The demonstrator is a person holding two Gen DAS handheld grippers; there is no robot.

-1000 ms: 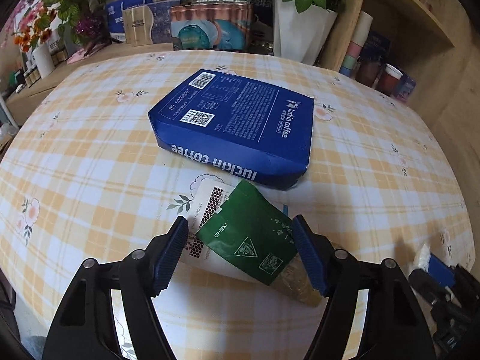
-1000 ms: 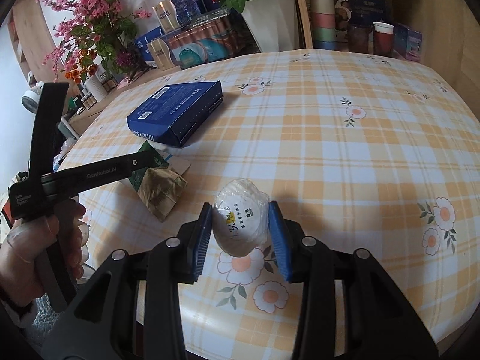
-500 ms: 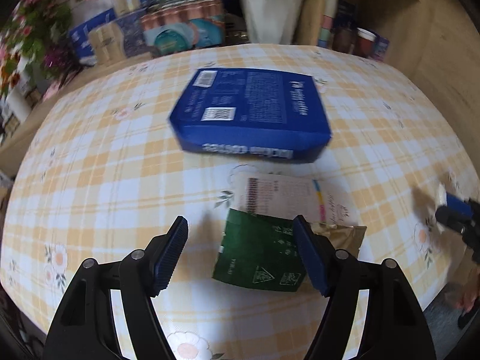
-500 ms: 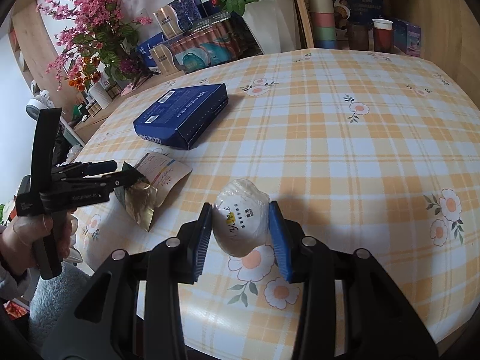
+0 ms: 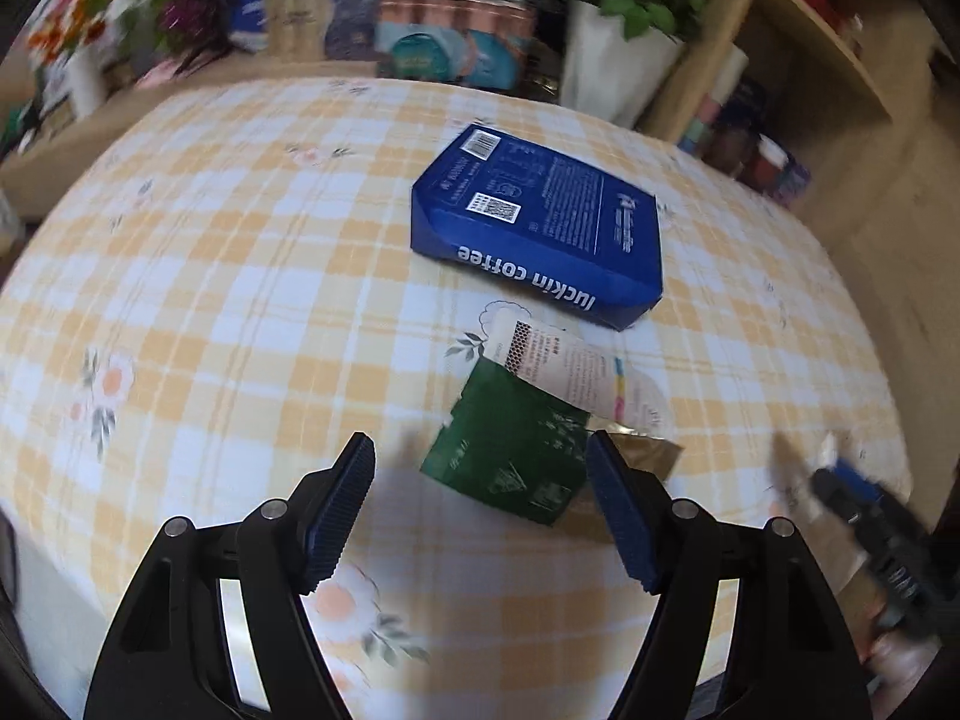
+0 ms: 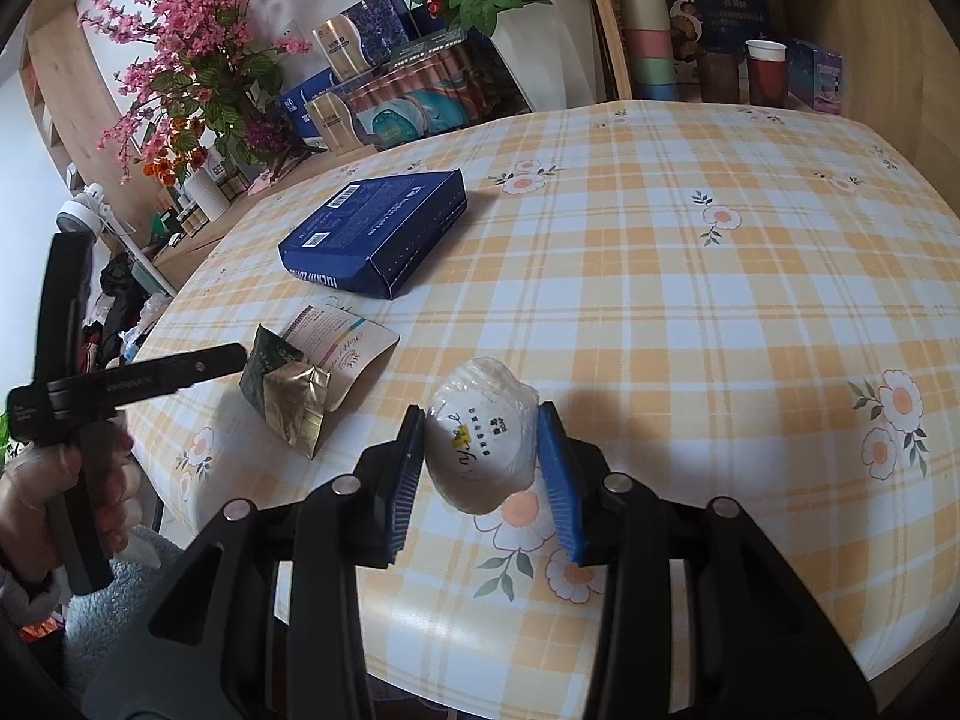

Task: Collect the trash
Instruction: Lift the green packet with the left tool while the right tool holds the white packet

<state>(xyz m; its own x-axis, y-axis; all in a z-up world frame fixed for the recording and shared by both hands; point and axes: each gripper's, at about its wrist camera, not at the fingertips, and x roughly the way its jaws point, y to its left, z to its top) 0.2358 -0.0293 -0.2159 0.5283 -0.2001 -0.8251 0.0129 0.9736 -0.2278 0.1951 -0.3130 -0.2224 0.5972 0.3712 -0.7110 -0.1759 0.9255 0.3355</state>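
A green foil pouch (image 5: 510, 450) lies on the checked tablecloth, overlapping a white printed pouch (image 5: 576, 372). My left gripper (image 5: 480, 480) is open and empty, hovering just short of the green pouch, which lies off-centre toward its right finger. A blue luckin coffee box (image 5: 540, 216) lies further back. My right gripper (image 6: 483, 456) is shut on a crumpled white wrapper ball (image 6: 483, 450) just above the table. The green pouch (image 6: 282, 396), white pouch (image 6: 342, 348) and box (image 6: 378, 234) also show in the right wrist view, with the left gripper (image 6: 240, 357) beside the green pouch.
The round table (image 6: 720, 300) has its near edge right below both grippers. Behind it stand a white flowerpot with red roses (image 6: 540, 54), pink flowers (image 6: 192, 54), boxed goods (image 5: 456, 42) and shelves with stacked cups (image 6: 648, 30).
My left gripper swung and pulled back, staying open; the green pouch now sits further ahead between its fingers. The right gripper kept hold of the wrapper ball and barely moved.
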